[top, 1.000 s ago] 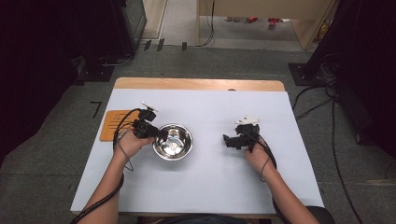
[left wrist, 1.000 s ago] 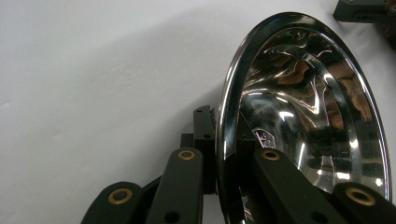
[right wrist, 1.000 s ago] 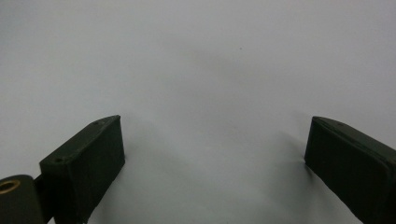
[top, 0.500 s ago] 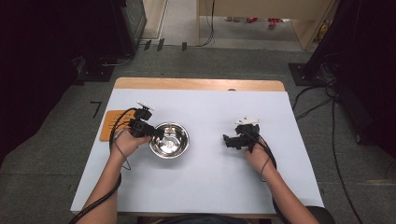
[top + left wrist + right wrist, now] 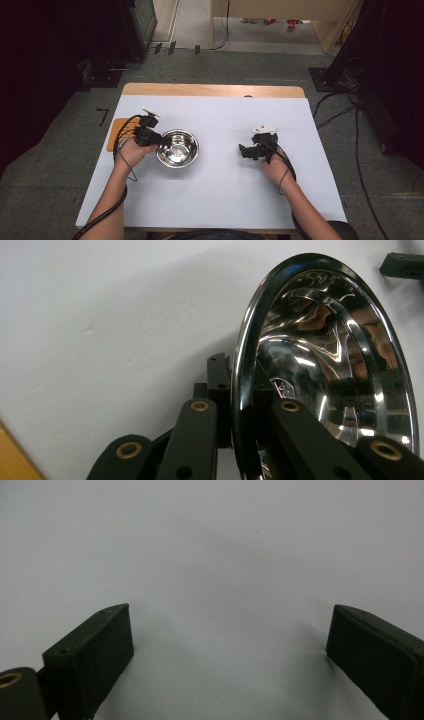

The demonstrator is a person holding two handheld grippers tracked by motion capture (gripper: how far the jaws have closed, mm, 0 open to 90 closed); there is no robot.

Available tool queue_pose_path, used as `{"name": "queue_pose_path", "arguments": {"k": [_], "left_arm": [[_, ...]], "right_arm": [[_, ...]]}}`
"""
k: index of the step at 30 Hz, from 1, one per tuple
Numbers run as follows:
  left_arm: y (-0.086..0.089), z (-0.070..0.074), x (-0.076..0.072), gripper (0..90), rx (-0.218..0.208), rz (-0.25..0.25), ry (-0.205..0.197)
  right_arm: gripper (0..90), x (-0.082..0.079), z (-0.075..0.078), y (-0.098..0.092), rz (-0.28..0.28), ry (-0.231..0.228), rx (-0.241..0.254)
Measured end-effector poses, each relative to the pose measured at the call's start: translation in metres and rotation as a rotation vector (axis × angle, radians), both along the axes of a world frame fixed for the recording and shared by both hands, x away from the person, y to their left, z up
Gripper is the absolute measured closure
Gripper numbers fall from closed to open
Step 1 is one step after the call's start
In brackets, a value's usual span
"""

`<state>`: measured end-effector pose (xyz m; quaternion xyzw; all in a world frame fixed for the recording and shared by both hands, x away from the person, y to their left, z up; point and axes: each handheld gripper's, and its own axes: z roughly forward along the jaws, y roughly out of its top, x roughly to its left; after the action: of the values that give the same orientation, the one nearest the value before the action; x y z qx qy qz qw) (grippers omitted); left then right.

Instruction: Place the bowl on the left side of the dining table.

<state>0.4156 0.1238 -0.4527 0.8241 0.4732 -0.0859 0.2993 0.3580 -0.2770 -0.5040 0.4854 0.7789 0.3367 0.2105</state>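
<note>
Grasp done: left gripper (image 5: 161,141) fingers clamp the bowl (image 5: 178,148) rim, bowl on the tabletop (image 5: 220,195), unlifted; right gripper (image 5: 243,150) fingers open, empty

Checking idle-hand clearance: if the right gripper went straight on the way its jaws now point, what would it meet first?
The right gripper points left across the white table cover, jaws wide apart with nothing between them. Bare cover lies ahead; the first thing in that line looks to be the steel bowl, gripped at its rim by the left gripper, though height is unclear.
</note>
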Motion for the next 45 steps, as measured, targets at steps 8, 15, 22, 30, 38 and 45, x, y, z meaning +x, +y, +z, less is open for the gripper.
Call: {"name": "queue_pose_path", "arguments": {"k": [8,15,22,30,38,45], "left_arm": [[0.008,0.001,0.001,86.6,-0.004,0.020,0.000],[0.016,0.002,0.001,86.5,0.005,0.050,-0.006],[0.025,0.002,0.002,86.6,-0.009,0.078,-0.004],[0.032,0.001,0.003,86.5,-0.018,0.098,0.000],[0.040,0.001,0.004,86.5,-0.029,0.116,0.001],[0.049,0.001,0.003,86.5,-0.034,0.140,0.001]], "right_arm": [[4.6,0.000,0.000,0.000,0.000,-0.001,0.000],[4.6,0.000,0.000,0.000,0.000,-0.001,-0.001],[4.6,0.000,0.000,0.000,0.000,0.000,-0.001],[4.6,0.000,0.000,0.000,0.000,0.000,0.000],[4.6,0.000,0.000,0.000,0.000,0.000,0.000],[4.6,0.000,0.000,0.000,-0.001,0.002,0.001]]}}
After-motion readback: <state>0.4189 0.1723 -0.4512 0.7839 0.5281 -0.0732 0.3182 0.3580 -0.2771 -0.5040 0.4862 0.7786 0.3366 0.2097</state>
